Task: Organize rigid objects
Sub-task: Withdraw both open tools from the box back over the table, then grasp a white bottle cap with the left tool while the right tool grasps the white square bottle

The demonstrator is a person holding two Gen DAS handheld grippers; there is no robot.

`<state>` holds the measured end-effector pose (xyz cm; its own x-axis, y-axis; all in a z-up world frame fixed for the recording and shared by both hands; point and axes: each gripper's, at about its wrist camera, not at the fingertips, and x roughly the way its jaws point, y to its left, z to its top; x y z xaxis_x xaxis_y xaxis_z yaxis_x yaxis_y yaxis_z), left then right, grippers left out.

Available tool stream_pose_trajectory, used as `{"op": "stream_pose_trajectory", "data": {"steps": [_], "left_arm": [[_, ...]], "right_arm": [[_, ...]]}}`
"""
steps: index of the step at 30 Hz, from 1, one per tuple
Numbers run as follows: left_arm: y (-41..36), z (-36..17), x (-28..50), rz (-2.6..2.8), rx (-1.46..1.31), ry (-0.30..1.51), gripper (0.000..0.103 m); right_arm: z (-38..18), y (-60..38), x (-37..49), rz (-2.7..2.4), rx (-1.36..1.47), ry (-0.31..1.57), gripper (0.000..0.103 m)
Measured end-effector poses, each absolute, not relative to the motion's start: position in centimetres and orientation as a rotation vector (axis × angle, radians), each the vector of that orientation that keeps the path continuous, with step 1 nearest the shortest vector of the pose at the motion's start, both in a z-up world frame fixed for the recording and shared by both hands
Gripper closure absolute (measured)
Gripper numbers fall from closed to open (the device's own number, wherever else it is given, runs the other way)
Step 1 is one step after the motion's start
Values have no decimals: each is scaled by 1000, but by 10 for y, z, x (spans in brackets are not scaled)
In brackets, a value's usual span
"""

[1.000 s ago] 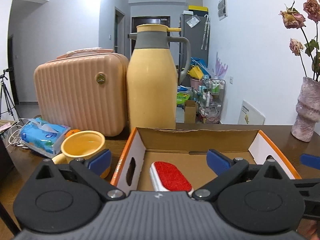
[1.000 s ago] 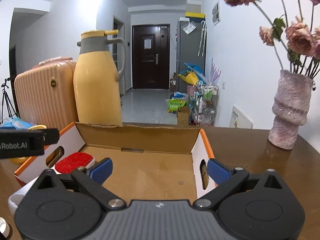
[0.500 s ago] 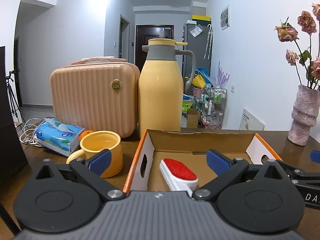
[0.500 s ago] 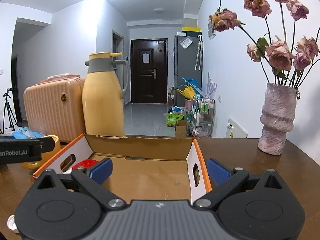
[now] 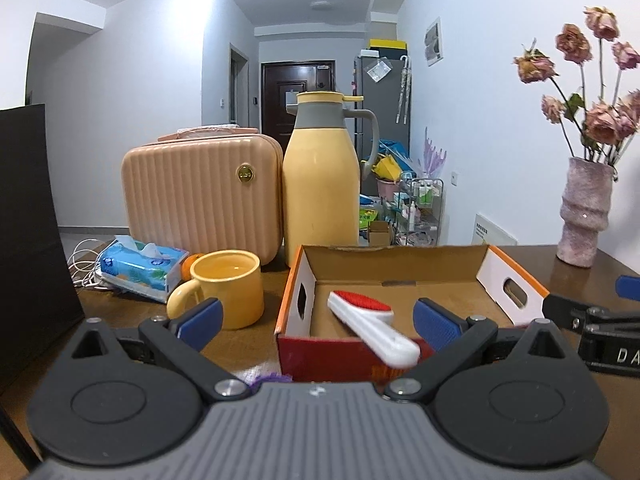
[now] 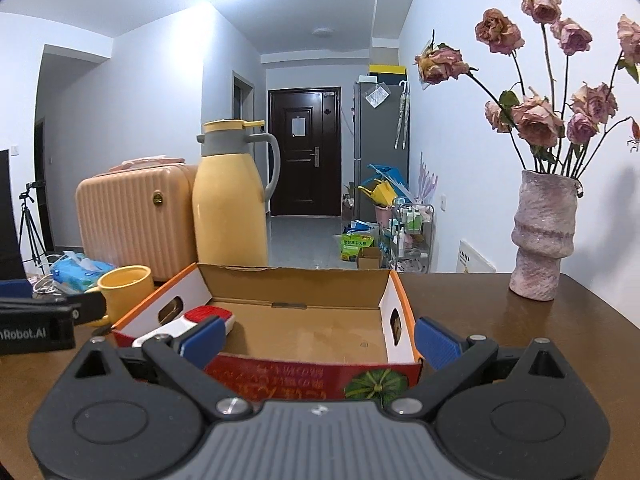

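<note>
Left gripper: its blue fingers are wide apart and hold nothing. It hangs low over the tabletop, in front of the box.
Right gripper: spread wide too, with nothing in it. It points at the box's near wall.
Box: an open cardboard box with orange edges, sitting on the brown tabletop.
Brush: white with a red pad. It lies inside the box on the left side, and its handle leans over the near wall, toward 6 o'clock.
Mug: yellow, just beside the box at 9 o'clock.
Jug: tall and yellow, behind the box at 12 o'clock.
Case: a peach one, touching the jug's left side.
Tissue pack: blue, left of the mug.
Vase: pink, with dry roses, far off at 2 o'clock.
</note>
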<state>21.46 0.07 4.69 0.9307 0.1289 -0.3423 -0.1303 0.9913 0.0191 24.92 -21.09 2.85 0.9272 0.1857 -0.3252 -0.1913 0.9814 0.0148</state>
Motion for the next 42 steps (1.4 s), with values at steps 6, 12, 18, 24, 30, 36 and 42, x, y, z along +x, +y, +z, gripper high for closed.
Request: {"op": "stream_pose_trajectory", "data": {"steps": [6, 12, 18, 24, 30, 36, 42], "left_arm": [[10, 49, 184, 91, -26, 364, 0], [19, 40, 163, 48, -34, 401, 0], [28, 29, 150, 40, -25, 447, 0], [37, 20, 137, 47, -23, 476, 0], [44, 10, 128, 48, -26, 503, 0], [47, 4, 127, 50, -25, 527, 0], [50, 1, 126, 56, -26, 538, 0]], "right_arm": [[27, -214, 214, 197, -32, 328, 2], [19, -215, 183, 215, -64, 350, 2], [9, -214, 161, 235, -100, 383, 2], [-6, -216, 147, 257, -107, 447, 2], [-18, -218, 138, 266, -116, 492, 2], [-23, -216, 141, 272, -134, 508, 2], [-33, -205, 159, 308, -168, 530, 2]]}}
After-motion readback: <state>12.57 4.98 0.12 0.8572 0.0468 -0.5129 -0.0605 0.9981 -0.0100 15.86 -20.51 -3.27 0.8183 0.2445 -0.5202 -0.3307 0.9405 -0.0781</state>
